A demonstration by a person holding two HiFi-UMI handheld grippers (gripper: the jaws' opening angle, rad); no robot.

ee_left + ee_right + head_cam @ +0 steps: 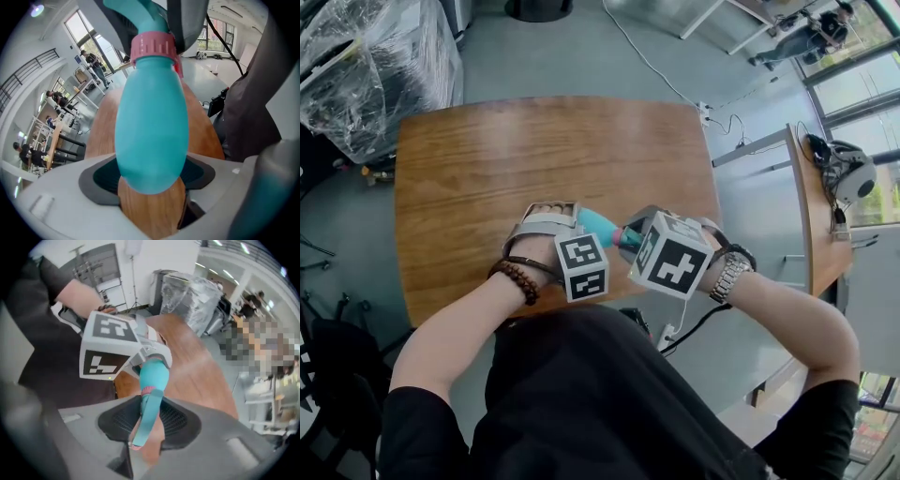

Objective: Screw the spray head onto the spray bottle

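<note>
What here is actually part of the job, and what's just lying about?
Job: teal plastic spray bottle, in left claw; teal spray head with pink collar, in right claw.
Lying about: wooden table; plastic-wrapped bundle; white floor cable.

We count one teal spray bottle (151, 136) and one spray head (146, 413), with a single pink collar (152, 47). There are two tools, the left tool (151, 190) and the right tool (146, 427). They carry two marker cubes, the left cube (583, 267) and the right cube (675, 255). We see two wooden tables, the near table (487, 169) and a second table (814, 216), one bead bracelet (516, 279) and one wristwatch (729, 277).
</note>
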